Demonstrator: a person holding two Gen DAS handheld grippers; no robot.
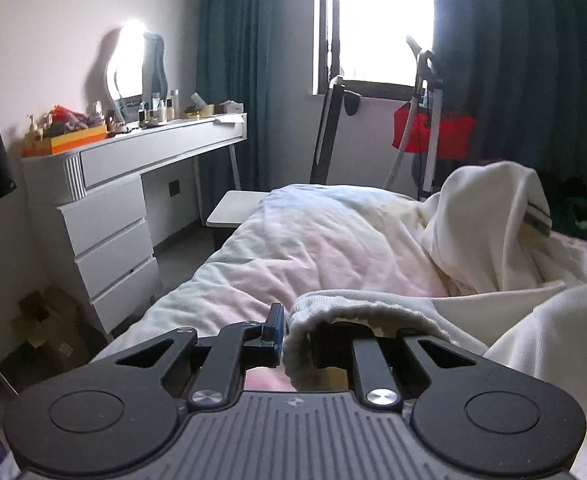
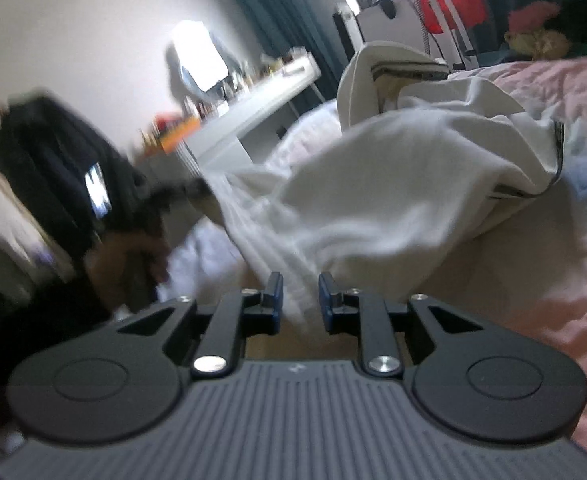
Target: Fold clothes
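A white garment (image 1: 493, 240) with dark-trimmed edges lies bunched on the pink and pale-blue duvet (image 1: 293, 248). My left gripper (image 1: 298, 330) is shut on its thick ribbed hem (image 1: 333, 308). The cloth covers the right finger, and only the blue-padded left finger (image 1: 275, 326) shows. In the right wrist view the white garment (image 2: 393, 184) stretches taut from my right gripper (image 2: 300, 296), which is shut on a blurred fold of it. At far left of that view, a hand (image 2: 125, 256) holds the left gripper (image 2: 165, 196), blurred, pulling the other end.
A white dressing table (image 1: 113, 216) with drawers, a mirror and bottles stands left of the bed, with a white stool (image 1: 233, 208) by it. Teal curtains (image 1: 233, 60) frame a bright window. A stand carrying a red item (image 1: 433, 132) is beyond the bed. Dark clothes (image 2: 53, 160) hang at left.
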